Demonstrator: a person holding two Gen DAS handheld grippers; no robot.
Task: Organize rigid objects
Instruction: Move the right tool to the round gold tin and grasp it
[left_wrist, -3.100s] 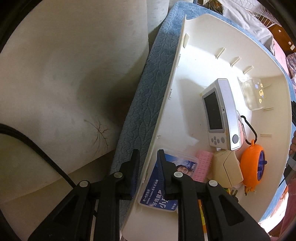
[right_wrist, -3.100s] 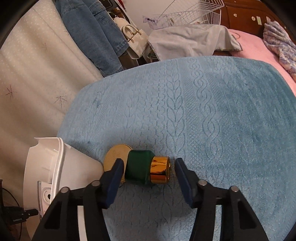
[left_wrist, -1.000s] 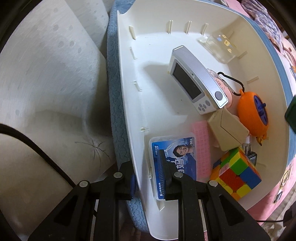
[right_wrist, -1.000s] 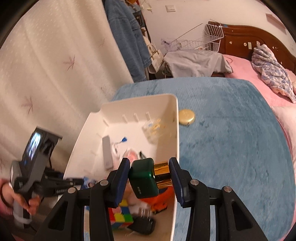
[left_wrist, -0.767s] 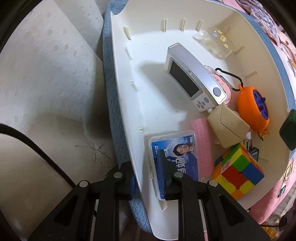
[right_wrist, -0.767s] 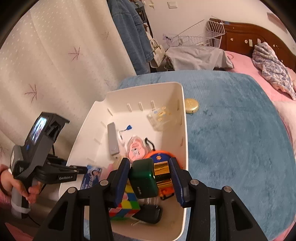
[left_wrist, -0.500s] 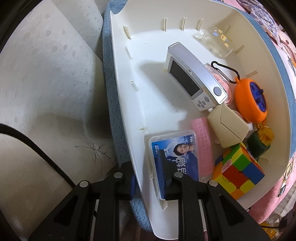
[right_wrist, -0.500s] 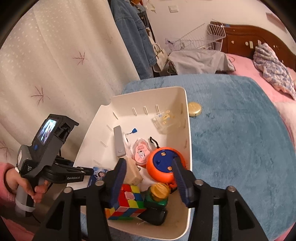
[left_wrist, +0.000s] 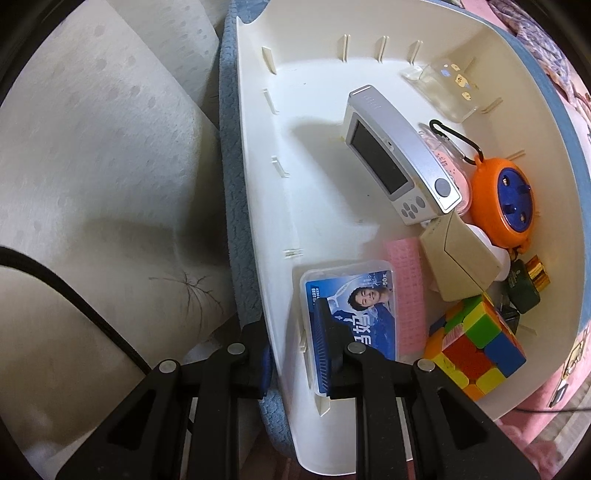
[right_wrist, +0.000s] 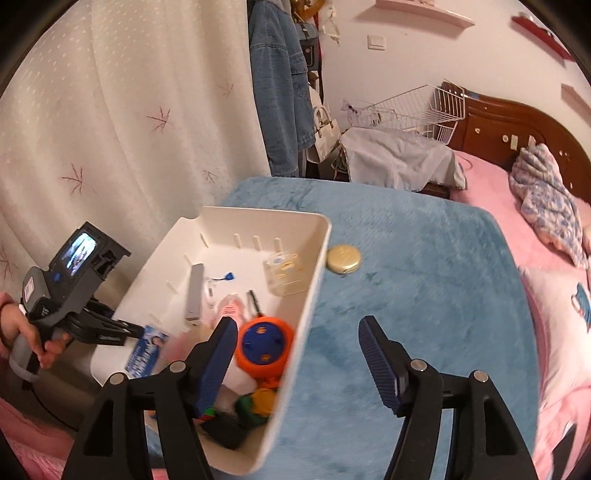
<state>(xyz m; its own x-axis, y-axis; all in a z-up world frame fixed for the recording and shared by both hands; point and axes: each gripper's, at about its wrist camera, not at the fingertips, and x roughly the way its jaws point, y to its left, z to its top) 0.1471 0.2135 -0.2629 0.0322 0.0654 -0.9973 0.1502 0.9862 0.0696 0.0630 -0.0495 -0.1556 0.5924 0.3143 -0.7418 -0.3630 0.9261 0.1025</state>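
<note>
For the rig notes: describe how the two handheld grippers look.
Both the left gripper and the right gripper have black angular arms with silver rivets, and their fingers carry ribbed dark-blue pads. Seen from the right wrist, the left one has a grey pistol handle and a small lit screen on its black body.

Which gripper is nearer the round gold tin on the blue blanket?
Right. The right gripper hangs open above the blanket, short of the gold tin; the left gripper clamps the white bin's far wall.

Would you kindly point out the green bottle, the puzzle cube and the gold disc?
green bottle (left_wrist: 523, 291), left wrist view, dark body.
puzzle cube (left_wrist: 476, 345), left wrist view, top face.
gold disc (right_wrist: 344, 259), right wrist view, centre.
</note>
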